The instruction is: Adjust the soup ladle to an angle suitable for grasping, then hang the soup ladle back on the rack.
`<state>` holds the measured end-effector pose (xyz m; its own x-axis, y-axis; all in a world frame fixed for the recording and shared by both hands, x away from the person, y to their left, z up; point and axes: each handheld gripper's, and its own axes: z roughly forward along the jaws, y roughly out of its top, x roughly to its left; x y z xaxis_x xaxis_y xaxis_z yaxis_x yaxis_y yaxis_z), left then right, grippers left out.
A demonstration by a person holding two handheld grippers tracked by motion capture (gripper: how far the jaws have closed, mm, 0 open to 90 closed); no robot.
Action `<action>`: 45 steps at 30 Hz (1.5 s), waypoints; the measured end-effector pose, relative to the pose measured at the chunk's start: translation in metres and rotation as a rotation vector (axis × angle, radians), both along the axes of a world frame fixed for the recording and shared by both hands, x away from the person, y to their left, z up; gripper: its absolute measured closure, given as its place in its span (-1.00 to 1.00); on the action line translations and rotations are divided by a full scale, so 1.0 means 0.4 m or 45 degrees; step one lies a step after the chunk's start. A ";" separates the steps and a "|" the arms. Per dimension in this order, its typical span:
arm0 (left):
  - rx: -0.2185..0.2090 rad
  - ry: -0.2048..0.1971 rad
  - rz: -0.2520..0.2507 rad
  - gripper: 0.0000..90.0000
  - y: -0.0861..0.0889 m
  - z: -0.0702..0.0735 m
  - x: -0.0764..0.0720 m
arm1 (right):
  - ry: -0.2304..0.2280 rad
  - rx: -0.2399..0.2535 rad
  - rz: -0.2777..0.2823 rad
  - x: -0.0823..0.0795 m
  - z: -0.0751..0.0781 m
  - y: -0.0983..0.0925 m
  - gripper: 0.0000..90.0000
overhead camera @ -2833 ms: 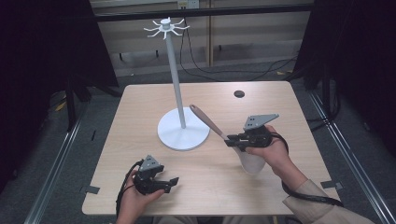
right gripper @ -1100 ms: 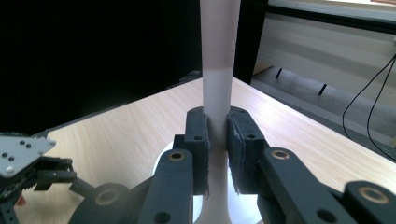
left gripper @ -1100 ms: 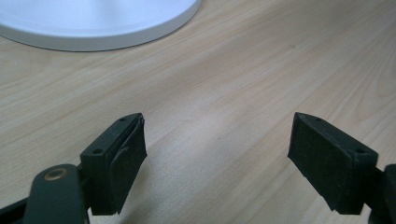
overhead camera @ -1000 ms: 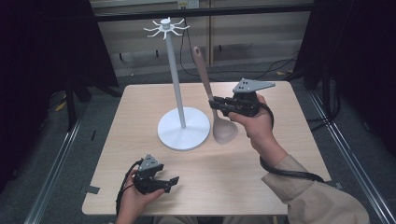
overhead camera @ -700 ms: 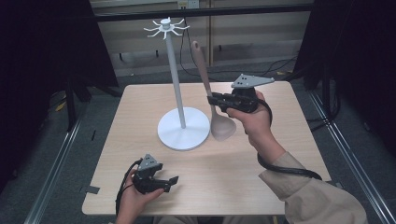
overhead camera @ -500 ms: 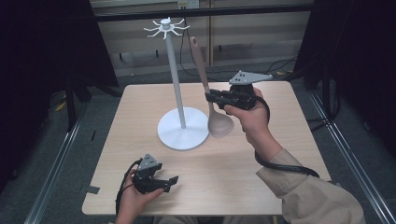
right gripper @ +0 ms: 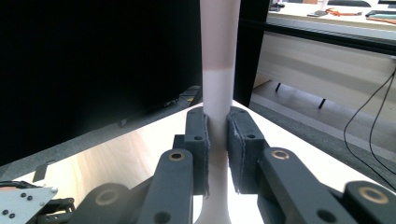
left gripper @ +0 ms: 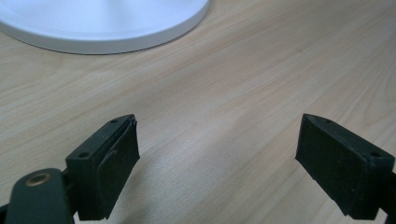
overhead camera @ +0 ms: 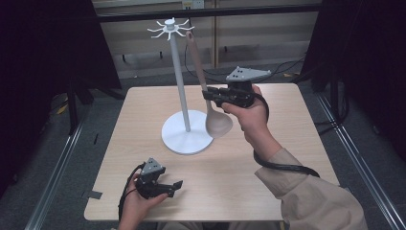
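spoon (overhead camera: 218, 122) is lifted off the worktop (overhead camera: 287, 158), clamped by its handle in your right tongs (overhead camera: 207, 94) near the far edge, beside the white stand (overhead camera: 178, 72). hanging it on a top hook (overhead camera: 186, 29) remains. your left tongs (overhead camera: 173, 188), just spread, idle empty by the near edge.

A light wooden table (overhead camera: 306, 143) stands on a grey floor (overhead camera: 67, 191); metal rails (overhead camera: 50, 191) run along both sides of it on the floor; black cables (overhead camera: 292, 67) lie beyond the far edge; a pale cabinet (overhead camera: 268, 36) stands behind; dark curtains (overhead camera: 43, 62) hang left and right.
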<state>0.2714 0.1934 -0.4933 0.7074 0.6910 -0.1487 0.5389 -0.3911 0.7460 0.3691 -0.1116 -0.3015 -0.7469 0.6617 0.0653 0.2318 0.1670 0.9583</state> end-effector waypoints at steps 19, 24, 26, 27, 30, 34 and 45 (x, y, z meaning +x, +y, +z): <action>0.001 0.000 0.003 -0.71 0.002 0.000 0.000 | 0.026 0.000 -0.010 0.018 -0.003 0.017 0.77; 0.002 -0.002 -0.001 -0.71 0.001 0.000 0.001 | 0.029 0.001 -0.012 0.022 -0.006 0.023 0.77; 0.002 -0.003 -0.001 -0.71 0.001 0.000 0.001 | 0.032 -0.003 -0.014 0.024 -0.007 0.025 0.77; -0.003 -0.002 -0.002 -0.71 0.001 0.000 0.001 | 0.034 -0.002 -0.015 0.024 -0.008 0.026 0.77; -0.005 -0.003 -0.002 -0.71 0.000 0.000 0.002 | 0.037 0.003 -0.014 0.028 -0.010 0.029 0.77; -0.006 0.003 -0.003 -0.71 0.001 -0.002 0.002 | 0.041 0.003 -0.017 0.030 -0.011 0.033 0.77; -0.006 0.000 -0.012 -0.71 -0.004 -0.002 0.004 | 0.052 0.000 -0.024 0.036 -0.016 0.041 0.76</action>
